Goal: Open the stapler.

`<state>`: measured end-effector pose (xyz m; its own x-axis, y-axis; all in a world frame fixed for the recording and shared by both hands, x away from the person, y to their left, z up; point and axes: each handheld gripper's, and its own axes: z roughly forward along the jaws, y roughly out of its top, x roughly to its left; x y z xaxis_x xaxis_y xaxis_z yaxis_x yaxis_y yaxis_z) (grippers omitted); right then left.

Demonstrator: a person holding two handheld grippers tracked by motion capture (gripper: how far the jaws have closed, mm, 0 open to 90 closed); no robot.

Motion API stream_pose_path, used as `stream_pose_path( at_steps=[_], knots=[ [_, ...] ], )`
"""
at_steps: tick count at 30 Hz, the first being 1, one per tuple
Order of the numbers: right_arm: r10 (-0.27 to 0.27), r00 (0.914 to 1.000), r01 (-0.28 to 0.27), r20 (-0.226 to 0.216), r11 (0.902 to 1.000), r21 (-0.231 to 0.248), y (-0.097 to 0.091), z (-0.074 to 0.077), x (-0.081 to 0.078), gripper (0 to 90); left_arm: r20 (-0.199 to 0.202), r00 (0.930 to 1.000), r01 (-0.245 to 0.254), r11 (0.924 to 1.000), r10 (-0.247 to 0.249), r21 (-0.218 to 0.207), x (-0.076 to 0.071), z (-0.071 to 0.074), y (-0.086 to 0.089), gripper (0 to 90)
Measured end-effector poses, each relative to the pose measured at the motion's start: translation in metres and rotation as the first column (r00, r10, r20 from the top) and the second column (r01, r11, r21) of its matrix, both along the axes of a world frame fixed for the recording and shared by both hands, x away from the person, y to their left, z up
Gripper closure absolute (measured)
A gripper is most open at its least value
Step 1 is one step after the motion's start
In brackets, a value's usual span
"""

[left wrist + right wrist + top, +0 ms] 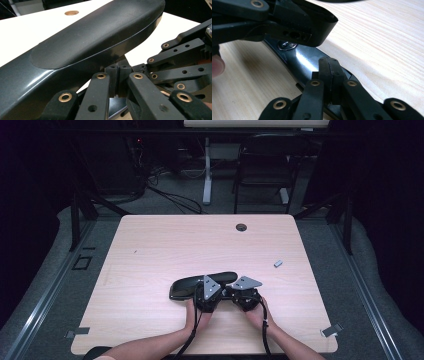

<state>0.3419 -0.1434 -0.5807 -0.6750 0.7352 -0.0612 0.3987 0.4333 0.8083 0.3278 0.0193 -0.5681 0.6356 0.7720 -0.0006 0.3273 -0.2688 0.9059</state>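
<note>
i have both tools down low in the centre of the high view, hands side by side near the bottom edge. the left gripper (pixel 212 292) and the right gripper (pixel 246 295) meet at a dark glossy case (pixel 200 284), a long rounded clamshell that looks like a glasses case, lying on the pale wooden table (pixel 150 255) just above my hands and stretching off to the left of the frame.

in the left gripper view my jaws are pressed fully together, pad against pad, with nothing between them; the case's lid (pixel 100 37) sweeps across the upper half of the frame, lifted off its base, and the right gripper's linkage sits at the right edge. in the right gripper view my jaws are likewise closed tight and empty, resting over the shiny inner tray (pixel 304 60) of the case, with the left gripper's jaw tips in the upper left above a small metal disc (pixel 287 45).

my reading: the case is already hinged open and i am working at its inside or its hinge end; whether anything goes in or comes out i cannot tell. a small grey block (pixel 278 263) lies apart at the right of the table, untouched.

i see no brand, label or readable writing anywhere.
</note>
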Motion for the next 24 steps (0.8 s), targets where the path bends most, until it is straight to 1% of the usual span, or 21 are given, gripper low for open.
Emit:
stream_pose_path(
  at_steps=[6,7,14,20,24],
  knots=[
    [0.003,1.0000,-0.003,0.002,1.0000,-0.002,-0.0001,0.0000,0.0000,90.0,0.001,1.0000,0.005,1.0000,-0.005,0.002,0.0002,0.0010,-0.0002,89.7],
    [0.005,1.0000,-0.005,0.002,1.0000,0.006,-0.0002,-0.0004,0.0001,90.0,0.002,1.0000,0.005,1.0000,-0.005,0.002,0.0001,0.0014,-0.0001,89.8],
    [0.008,1.0000,-0.008,0.005,1.0000,-0.005,0.0008,0.0001,-0.0001,90.0,0.001,0.9999,0.014,0.9999,-0.014,0.000,0.0002,0.0039,0.0006,89.7],
    [0.012,0.9999,-0.012,-0.010,0.9999,0.003,0.0010,0.0010,0.0019,90.0,0.012,0.9998,0.019,0.9998,-0.019,-0.011,-0.0004,0.0061,0.0001,89.6],
    [0.014,0.9998,-0.015,-0.012,0.9999,-0.009,0.0006,0.0017,0.0024,90.0,0.011,0.9998,0.019,0.9997,-0.019,-0.012,-0.0006,0.0090,0.0007,89.6]
  ],
)
